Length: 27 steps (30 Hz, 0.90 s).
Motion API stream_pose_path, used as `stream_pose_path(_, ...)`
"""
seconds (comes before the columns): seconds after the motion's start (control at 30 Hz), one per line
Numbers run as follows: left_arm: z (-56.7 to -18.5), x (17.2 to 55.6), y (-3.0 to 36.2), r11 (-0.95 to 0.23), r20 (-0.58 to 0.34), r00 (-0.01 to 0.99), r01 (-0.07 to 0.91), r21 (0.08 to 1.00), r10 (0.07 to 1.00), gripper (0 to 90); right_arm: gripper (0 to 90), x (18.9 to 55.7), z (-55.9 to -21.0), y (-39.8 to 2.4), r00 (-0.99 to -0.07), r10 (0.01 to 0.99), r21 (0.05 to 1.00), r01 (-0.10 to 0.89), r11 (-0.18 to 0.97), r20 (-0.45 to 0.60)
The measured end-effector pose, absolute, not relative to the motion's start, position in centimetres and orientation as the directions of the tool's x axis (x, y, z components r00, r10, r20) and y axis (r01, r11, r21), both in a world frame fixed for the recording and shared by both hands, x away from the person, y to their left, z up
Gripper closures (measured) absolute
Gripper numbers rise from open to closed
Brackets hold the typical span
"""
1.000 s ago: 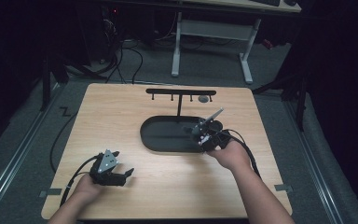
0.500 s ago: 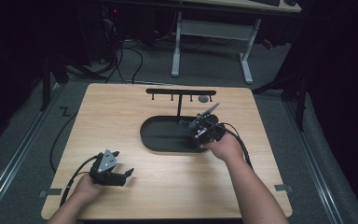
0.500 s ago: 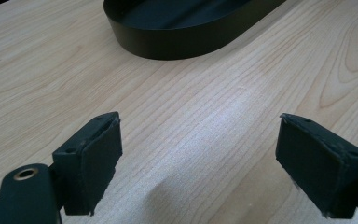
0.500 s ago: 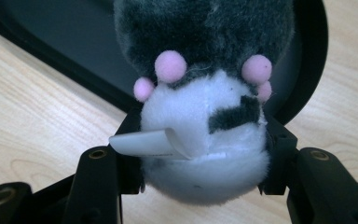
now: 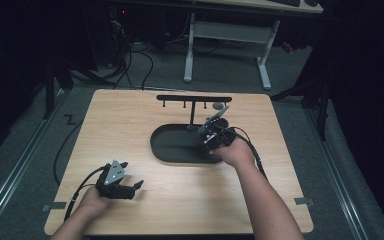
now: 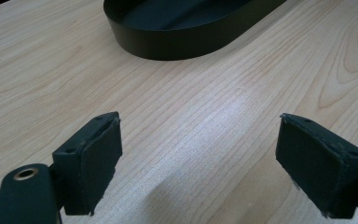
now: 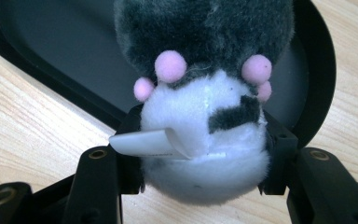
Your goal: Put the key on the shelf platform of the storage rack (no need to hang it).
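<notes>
Creeping left over the tray's (image 5: 165, 150) right end, right tool (image 7: 200, 154) clamps the plush toy (image 7: 205, 135); left tool (image 6: 200, 163) rests wide open, empty.

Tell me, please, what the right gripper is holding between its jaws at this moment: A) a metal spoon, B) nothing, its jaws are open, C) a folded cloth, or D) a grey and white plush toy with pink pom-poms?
D: in the right gripper view, the right gripper has its jaws pressed against both sides of the plush toy, above the end of the black tray.
</notes>
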State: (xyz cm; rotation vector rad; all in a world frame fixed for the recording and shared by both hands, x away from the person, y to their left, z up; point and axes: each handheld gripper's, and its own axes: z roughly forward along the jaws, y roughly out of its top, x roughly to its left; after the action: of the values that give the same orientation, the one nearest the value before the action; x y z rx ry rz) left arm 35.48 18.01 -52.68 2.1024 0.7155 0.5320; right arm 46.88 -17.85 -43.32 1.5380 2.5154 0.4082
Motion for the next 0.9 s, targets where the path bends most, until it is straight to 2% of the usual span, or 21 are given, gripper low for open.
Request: stream_pose_path(0.9,-52.7,35.5,18.0,-0.49,0.116,0.749,0.301,0.818,0.653,15.3,46.5,47.9,-45.8,-17.2,-0.455,0.89,0.286,0.853,0.437,-0.003)
